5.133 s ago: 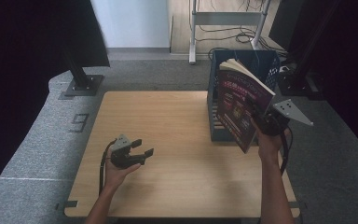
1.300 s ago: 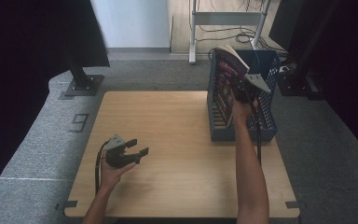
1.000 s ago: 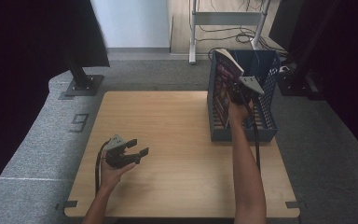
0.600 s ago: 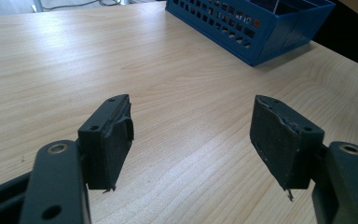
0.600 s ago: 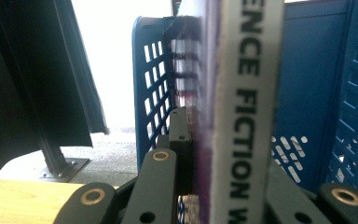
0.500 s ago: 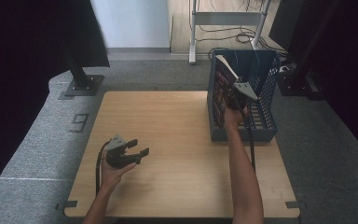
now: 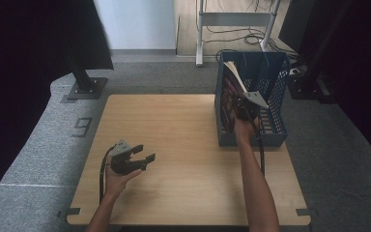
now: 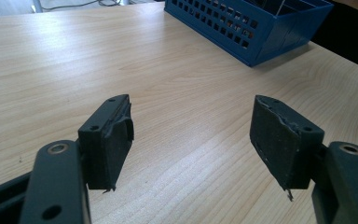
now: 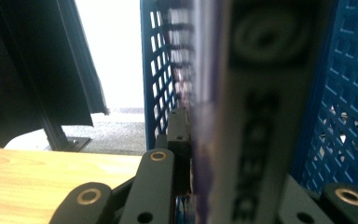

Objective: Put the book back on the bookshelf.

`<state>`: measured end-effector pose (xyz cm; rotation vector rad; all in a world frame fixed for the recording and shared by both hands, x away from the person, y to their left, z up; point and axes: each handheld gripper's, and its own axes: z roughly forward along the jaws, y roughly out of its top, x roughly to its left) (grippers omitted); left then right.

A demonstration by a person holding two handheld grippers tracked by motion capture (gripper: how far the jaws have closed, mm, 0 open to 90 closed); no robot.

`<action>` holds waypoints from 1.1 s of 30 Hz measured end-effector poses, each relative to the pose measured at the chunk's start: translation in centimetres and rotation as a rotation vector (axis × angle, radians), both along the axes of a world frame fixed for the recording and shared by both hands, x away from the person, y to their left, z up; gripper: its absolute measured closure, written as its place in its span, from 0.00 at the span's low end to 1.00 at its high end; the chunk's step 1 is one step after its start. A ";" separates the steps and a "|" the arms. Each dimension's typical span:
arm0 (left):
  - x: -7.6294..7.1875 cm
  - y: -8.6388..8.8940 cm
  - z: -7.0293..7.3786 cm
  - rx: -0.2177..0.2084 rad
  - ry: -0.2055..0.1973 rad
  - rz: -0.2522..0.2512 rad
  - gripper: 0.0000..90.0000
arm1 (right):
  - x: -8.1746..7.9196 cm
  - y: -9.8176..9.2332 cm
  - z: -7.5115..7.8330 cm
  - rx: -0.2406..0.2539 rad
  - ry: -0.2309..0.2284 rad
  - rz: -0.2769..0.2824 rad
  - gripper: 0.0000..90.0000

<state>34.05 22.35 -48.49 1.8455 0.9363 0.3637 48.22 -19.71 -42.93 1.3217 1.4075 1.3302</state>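
A dark-covered book [image 7: 230,94] stands tilted inside the blue mesh crate [image 7: 275,82] at the table's right, and my right gripper [image 7: 244,104] is shut on it. Up close in the right gripper view, the book's spine [image 9: 256,116] sits between the jaws, with the crate's mesh wall [image 9: 161,70] right behind. My left gripper [image 7: 140,158] rests in a hand on the table's front left. Its black pads [image 8: 116,140] stand wide apart over bare wood, open with nothing between them.
The wooden table [image 7: 174,130] has free room across its middle and left. The crate's corner [image 8: 256,32] lies ahead of the left gripper. Beyond the table are grey carpet, a black stand base [image 7: 84,87] at left and a desk frame with cables [image 7: 236,29].
My right gripper has carried the book down into the blue crate, from high above its rim to low inside it. The left hand has kept still.
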 end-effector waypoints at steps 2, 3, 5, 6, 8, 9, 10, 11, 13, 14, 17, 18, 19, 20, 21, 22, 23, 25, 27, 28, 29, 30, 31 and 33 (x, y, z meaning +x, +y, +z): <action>0.0 0.0 0.0 0.002 0.002 -0.001 0.33 | -0.2 -0.3 0.1 0.011 0.019 0.014 0.88; 0.0 -0.1 -0.1 0.002 0.002 -0.002 0.33 | -0.2 -0.3 0.1 0.011 0.019 0.014 0.88; 0.0 -0.2 -0.1 0.005 0.003 -0.004 0.33 | -0.3 -0.3 0.3 0.003 0.034 0.030 0.89; 0.0 -0.2 -0.1 0.005 0.003 -0.004 0.33 | -0.3 -0.3 0.3 0.003 0.034 0.030 0.89; 0.0 -0.1 -0.1 0.002 0.003 -0.002 0.33 | -0.2 -0.3 0.3 -0.016 0.035 0.030 0.90; 0.0 -0.1 0.0 0.001 0.002 0.000 0.33 | -0.2 -0.3 0.3 -0.013 0.032 0.027 0.90; 0.0 -0.1 0.0 0.001 0.002 0.000 0.33 | -0.2 -0.3 0.3 -0.013 0.032 0.027 0.90; 0.0 0.0 0.0 0.000 0.002 0.001 0.33 | -0.2 -0.4 0.3 -0.006 0.029 0.022 0.90; 0.0 0.0 0.0 -0.001 0.001 0.002 0.33 | 0.0 -0.7 0.2 0.013 0.018 0.001 0.91; 0.0 0.0 0.0 -0.001 0.001 0.002 0.33 | 0.1 -0.8 0.2 0.018 0.014 -0.006 0.91; 0.1 0.1 -0.1 -0.003 0.003 0.003 0.34 | 0.5 -1.1 0.2 0.037 0.005 -0.026 0.91; 0.1 0.1 -0.1 -0.003 0.003 0.003 0.34 | 0.5 -1.1 0.2 0.037 0.005 -0.026 0.91; 0.1 0.1 -0.1 -0.003 0.003 0.004 0.33 | 0.8 -1.3 0.2 0.052 -0.008 -0.040 0.91; 0.1 0.1 -0.1 -0.003 0.003 0.004 0.33 | 0.8 -1.3 0.2 0.052 -0.008 -0.040 0.91; 0.1 0.2 -0.1 -0.004 0.002 0.005 0.33 | 0.9 -1.3 0.2 0.060 -0.013 -0.044 0.91; 0.1 0.3 -0.1 -0.006 0.004 0.007 0.34 | 1.3 -1.5 0.2 0.078 -0.020 -0.059 0.91; 0.1 0.3 0.0 -0.005 0.003 0.009 0.34 | 1.5 -1.6 0.2 0.079 -0.019 -0.061 0.91; 0.1 0.4 0.0 -0.005 0.002 0.011 0.34 | 2.0 -1.7 0.1 0.081 -0.020 -0.074 0.91; 0.1 0.5 0.0 -0.006 0.001 0.013 0.34 | 2.4 -1.7 0.2 0.083 -0.026 -0.083 0.91; 0.2 0.5 0.0 -0.010 0.002 0.017 0.34 | 2.6 -1.7 0.2 0.085 -0.037 -0.090 0.91; 0.2 0.5 0.0 -0.010 0.002 0.017 0.34 | 2.7 -1.6 0.2 0.085 -0.045 -0.091 0.91; 0.2 0.6 -0.1 -0.011 0.005 0.019 0.34 | 2.9 -1.5 0.3 0.079 -0.047 -0.091 0.91; 0.3 0.7 -0.1 -0.009 0.006 0.020 0.34 | 3.0 -1.4 0.3 0.076 -0.049 -0.091 0.91; 0.3 0.7 -0.2 -0.008 0.008 0.019 0.34 | 3.1 -1.0 0.1 0.067 -0.056 -0.088 0.91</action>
